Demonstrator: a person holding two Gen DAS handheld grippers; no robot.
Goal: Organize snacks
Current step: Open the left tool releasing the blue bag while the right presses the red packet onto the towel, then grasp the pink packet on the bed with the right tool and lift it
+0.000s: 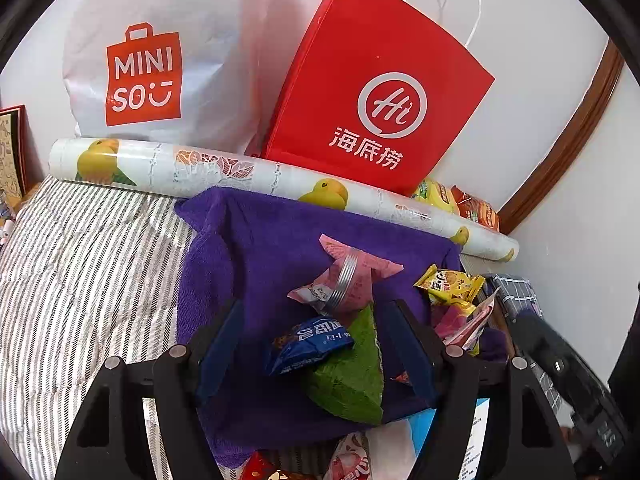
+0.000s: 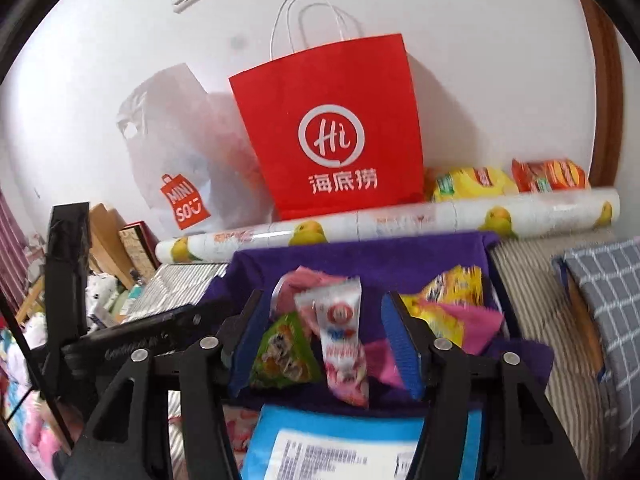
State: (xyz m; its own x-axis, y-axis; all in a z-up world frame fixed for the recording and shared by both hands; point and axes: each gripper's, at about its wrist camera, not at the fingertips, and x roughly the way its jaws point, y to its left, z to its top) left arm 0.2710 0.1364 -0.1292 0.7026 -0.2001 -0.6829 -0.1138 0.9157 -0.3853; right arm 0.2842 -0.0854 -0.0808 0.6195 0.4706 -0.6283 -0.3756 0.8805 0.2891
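Loose snack packets lie on a purple towel [image 1: 248,248] spread over a striped bed. My left gripper [image 1: 316,308] is open above them. A blue packet [image 1: 308,346], a green triangular packet [image 1: 352,376] and a pink packet [image 1: 348,276] with a silver band sit between its blue pads without touching them. My right gripper [image 2: 324,296] is open too. A white-and-pink candy packet [image 2: 344,340] and a green printed packet [image 2: 284,352] sit in its gap. The green one's edge is next to the left pad. Yellow packets [image 2: 456,284] and pink packets [image 2: 472,324] lie to the right.
A red paper bag [image 2: 340,128] and a white Miniso bag [image 1: 152,60] lean on the wall behind a long printed roll [image 1: 224,172]. Yellow and orange packs [image 2: 508,182] lie behind the roll. A blue-and-white parcel [image 2: 340,440] lies at the near edge, and a checked cushion [image 2: 608,312] is at the right.
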